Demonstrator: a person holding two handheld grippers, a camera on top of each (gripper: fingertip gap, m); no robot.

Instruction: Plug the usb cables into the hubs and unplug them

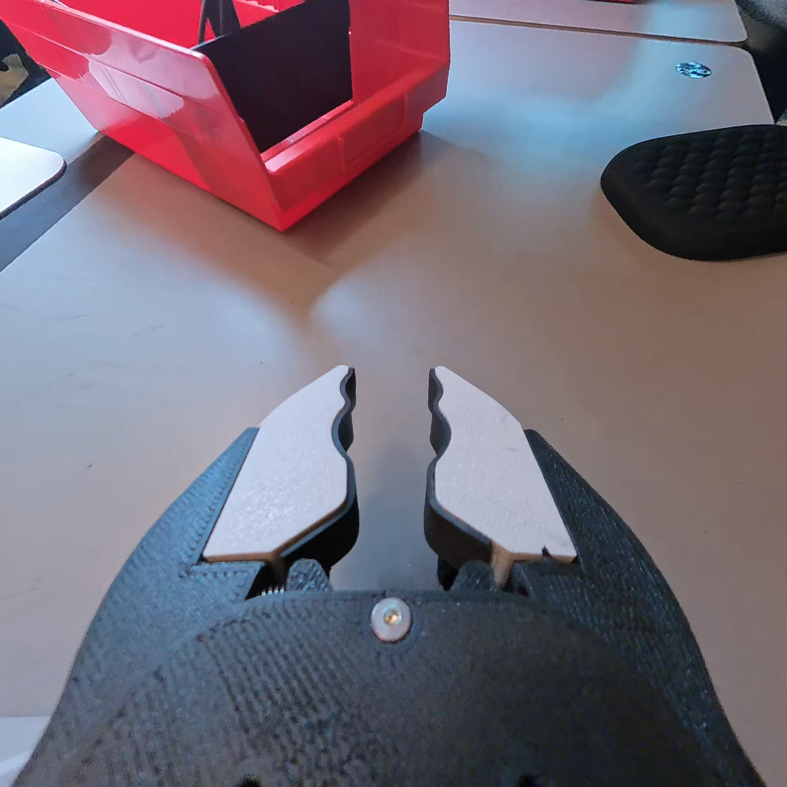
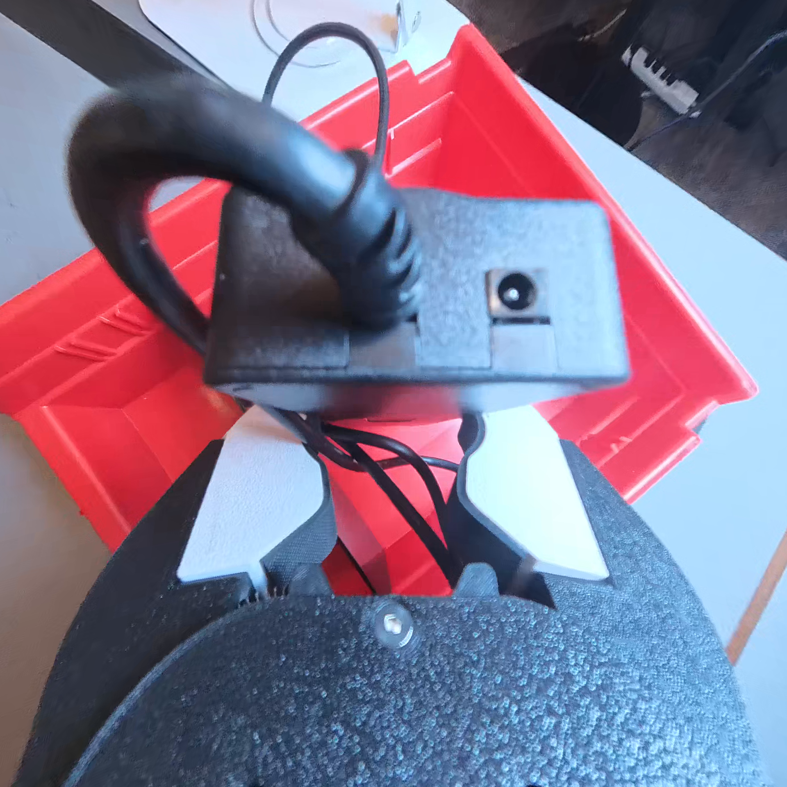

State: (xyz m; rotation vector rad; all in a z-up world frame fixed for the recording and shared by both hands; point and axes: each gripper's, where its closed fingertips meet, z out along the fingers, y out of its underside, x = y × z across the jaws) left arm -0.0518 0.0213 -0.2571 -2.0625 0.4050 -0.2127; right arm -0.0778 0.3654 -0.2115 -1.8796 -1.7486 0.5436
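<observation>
In the right wrist view my right gripper [image 2: 362, 411] is shut on a black USB hub [image 2: 468, 332] and holds it above the open red bin [image 2: 639, 340]. The hub hides the fingertips. A thick black cable [image 2: 170, 140] leaves the hub's end face and loops up to the left, next to a round power socket [image 2: 515, 294]. Thin black cables [image 2: 383, 464] hang below the hub into the bin. In the left wrist view my left gripper [image 1: 391, 379] is open and empty, low over the bare table, with the red bin [image 1: 191, 140] ahead to the left.
A black divider [image 1: 281, 76] stands in the bin. A black textured pad [image 1: 702, 191] lies on the table [image 1: 468, 277] at the right. A white flat object [image 1: 21, 174] sits at the left edge. A round grommet [image 1: 693, 69] is at the far right. Left tips to right tips: about 35 cm. The white flat object [image 1: 21, 174] is about 20 cm from my right fingertips.
</observation>
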